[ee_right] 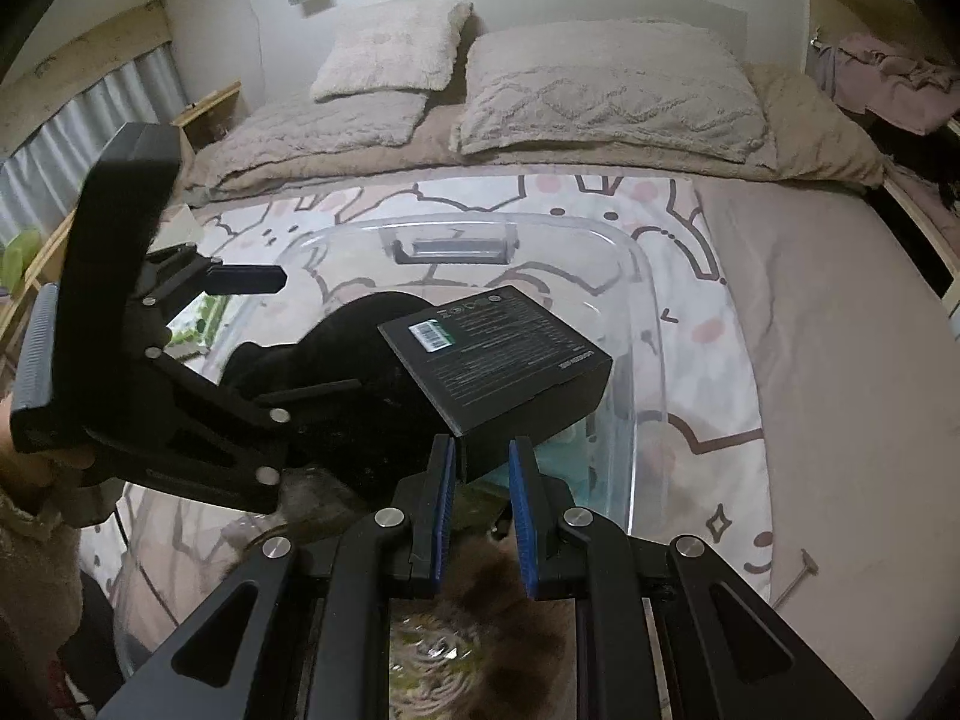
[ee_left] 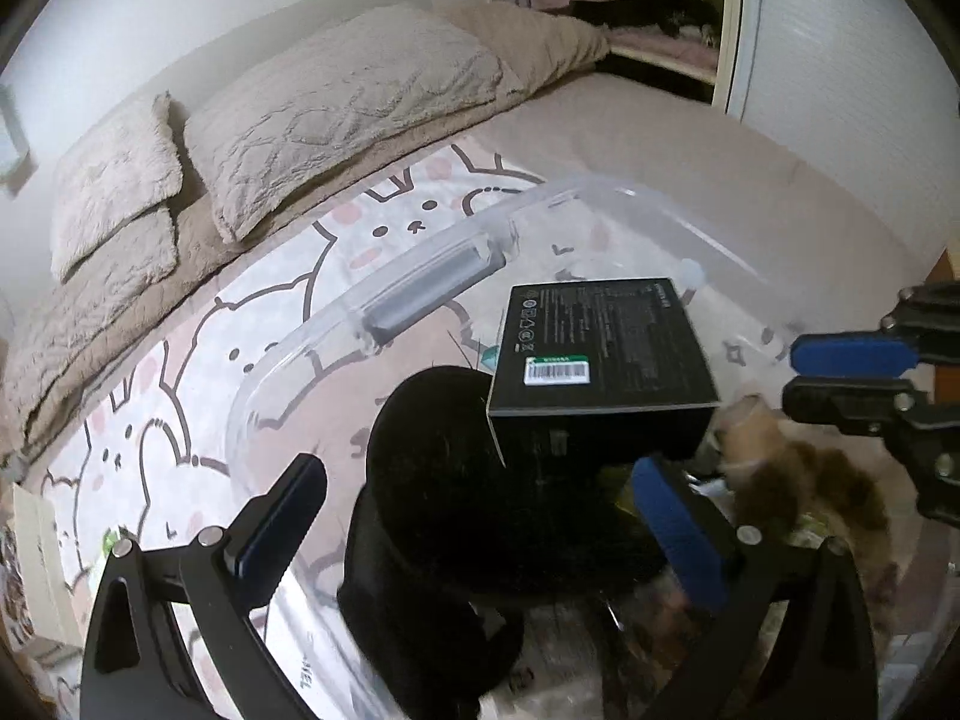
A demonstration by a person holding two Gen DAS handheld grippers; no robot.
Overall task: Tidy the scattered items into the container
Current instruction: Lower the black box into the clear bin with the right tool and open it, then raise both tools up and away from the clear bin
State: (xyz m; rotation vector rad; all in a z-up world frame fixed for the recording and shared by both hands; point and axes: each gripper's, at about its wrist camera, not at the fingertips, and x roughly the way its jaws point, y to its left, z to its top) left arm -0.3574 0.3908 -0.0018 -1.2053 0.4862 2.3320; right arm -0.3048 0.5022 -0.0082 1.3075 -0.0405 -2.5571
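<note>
A clear plastic container (ee_left: 288, 354) (ee_right: 651, 312) stands on the bed. Inside it a black box (ee_left: 606, 348) (ee_right: 498, 354) with a barcode label rests tilted on a black fuzzy item (ee_left: 432, 480) (ee_right: 348, 342). A brown furry toy (ee_left: 798, 480) (ee_right: 498, 600) lies beside them in the container. My left gripper (ee_left: 480, 468) is wide open above the black item, touching nothing. My right gripper (ee_right: 482, 447) (ee_left: 798, 375) hovers just right of the box, its blue pads nearly together with nothing between them; the box's corner shows behind them.
The container sits on a cat-print blanket (ee_right: 708, 252), with pillows (ee_right: 606, 90) at the bed's head. A small pin-like object (ee_right: 798, 570) lies on the pink sheet at the right. A wooden shelf (ee_right: 210, 108) stands left, clothes (ee_right: 888, 78) far right. A sleeve (ee_right: 30, 540) holds the left gripper.
</note>
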